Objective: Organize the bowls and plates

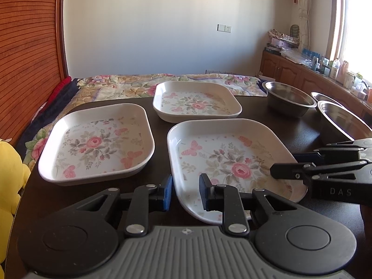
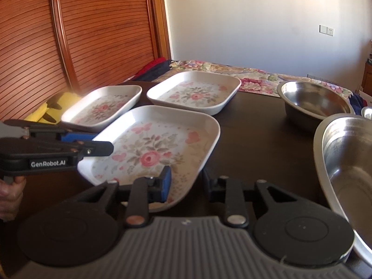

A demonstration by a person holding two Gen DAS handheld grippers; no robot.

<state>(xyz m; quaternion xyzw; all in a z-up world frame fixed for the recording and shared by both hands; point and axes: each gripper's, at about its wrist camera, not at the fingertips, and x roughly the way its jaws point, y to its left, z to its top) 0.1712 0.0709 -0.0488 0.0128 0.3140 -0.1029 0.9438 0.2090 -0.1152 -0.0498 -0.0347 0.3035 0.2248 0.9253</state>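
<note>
Three white square plates with rose prints lie on a dark table (image 1: 253,114). The near plate (image 1: 232,158) (image 2: 151,148) sits between both grippers. My left gripper (image 1: 186,194) (image 2: 102,142) is shut on its near-left rim, blue pad outside and the other finger inside. My right gripper (image 2: 187,183) (image 1: 283,164) straddles the near-right rim, blue pad inside, with a thin gap still showing, so it is open. The left plate (image 1: 97,144) and far plate (image 1: 197,102) lie untouched. Steel bowls (image 1: 288,100) (image 1: 341,121) stand at the right, one (image 2: 348,167) close beside my right gripper.
A third bowl's rim (image 1: 323,96) shows behind the other two. A yellow plush toy (image 1: 9,186) sits at the table's left edge. A bed with a floral quilt (image 1: 130,86) lies beyond the table. A person's hand (image 2: 9,193) holds the left gripper.
</note>
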